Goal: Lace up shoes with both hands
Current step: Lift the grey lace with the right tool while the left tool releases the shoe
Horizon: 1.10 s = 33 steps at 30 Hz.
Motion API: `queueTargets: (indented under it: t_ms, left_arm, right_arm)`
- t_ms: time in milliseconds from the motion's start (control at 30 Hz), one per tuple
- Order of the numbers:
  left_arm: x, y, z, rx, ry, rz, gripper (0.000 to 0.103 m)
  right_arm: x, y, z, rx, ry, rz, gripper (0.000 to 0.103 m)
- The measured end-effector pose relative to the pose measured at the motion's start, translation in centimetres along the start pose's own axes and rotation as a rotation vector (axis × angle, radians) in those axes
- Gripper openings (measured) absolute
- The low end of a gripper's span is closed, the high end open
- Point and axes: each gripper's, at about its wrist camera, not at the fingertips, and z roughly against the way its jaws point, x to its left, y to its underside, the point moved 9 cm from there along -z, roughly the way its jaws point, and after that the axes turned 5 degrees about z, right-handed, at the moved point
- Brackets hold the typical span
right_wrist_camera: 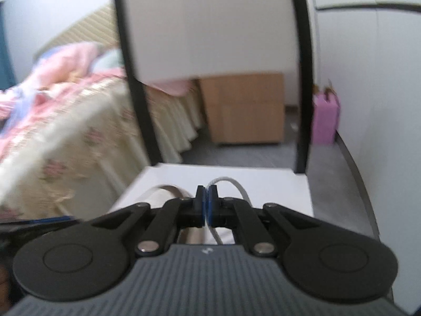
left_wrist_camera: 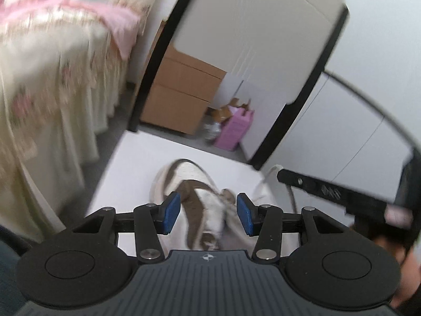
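A white and brown shoe (left_wrist_camera: 192,192) lies on a white tabletop (left_wrist_camera: 131,163), toe pointing away. My left gripper (left_wrist_camera: 208,214) hovers just above the shoe's laced part, open, blue pads on either side of it and nothing held. The right gripper (left_wrist_camera: 329,192) shows as a black finger at the right, with a pale lace (left_wrist_camera: 268,176) rising toward it. In the right wrist view my right gripper (right_wrist_camera: 206,205) is shut on the white lace (right_wrist_camera: 236,185), which loops out past the pads and runs down under them. The shoe's toe (right_wrist_camera: 168,192) peeks out left of the fingers.
A bed with a floral cover (left_wrist_camera: 52,79) stands to the left. Behind the table are a black-framed white panel (left_wrist_camera: 250,52), a brown drawer cabinet (left_wrist_camera: 181,97) and a pink box (left_wrist_camera: 234,129) on the grey floor. The table's far edge (right_wrist_camera: 223,169) is close ahead.
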Motion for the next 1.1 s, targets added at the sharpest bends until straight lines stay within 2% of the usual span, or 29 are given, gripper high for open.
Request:
queueTargets:
  t_ms: [167,400,700,733,767,900,1000,1033,1067,1100]
  left_arm:
    - [0.9,-0.4,0.0,0.045,0.159,0.21,0.058]
    - [1.0,0.8,-1.0,0.158,0.32,0.403,0.058]
    - [-0.2,2.2,-1.7,0.28,0.469,0.5,0.058]
    - [-0.5,2.4,-1.8,0.3,0.488,0.514,0.063]
    - [-0.7,2.8,-1.9,0.315,0.499,0.52,0.067]
    - [-1.1,3.5,-2.3,0.338,0.517,0.544,0.066]
    - [-0.8,3.7,-2.6,0.338,0.513,0.579,0.055]
    - [-0.7,3.7,-2.7,0.335,0.51,0.587,0.048]
    - [-0.6,3.6,-2.7,0.327,0.507,0.593,0.033]
    - [-0.6,3.4,-2.7,0.316,0.51,0.599,0.027]
  right_arm:
    - [3.1,-0.7,3.6,-0.02,-0.089,0.067,0.003]
    - [6.4,1.4,5.2,0.055,-0.131,0.186,0.003]
    - [8.8,2.5,6.0,0.053,-0.142,0.252,0.003]
    - [9.0,2.5,6.1,0.054,-0.154,0.249,0.003]
    - [9.3,2.5,6.2,0.054,-0.166,0.246,0.003]
    - [10.5,2.6,6.8,0.061,-0.208,0.258,0.003]
    - [10.4,2.9,7.4,0.075,-0.216,0.26,0.003]
    - [10.4,3.0,7.6,0.08,-0.219,0.261,0.003]
    - [10.3,3.1,7.8,0.085,-0.222,0.262,0.003]
    - [10.3,3.2,8.0,0.089,-0.224,0.262,0.003]
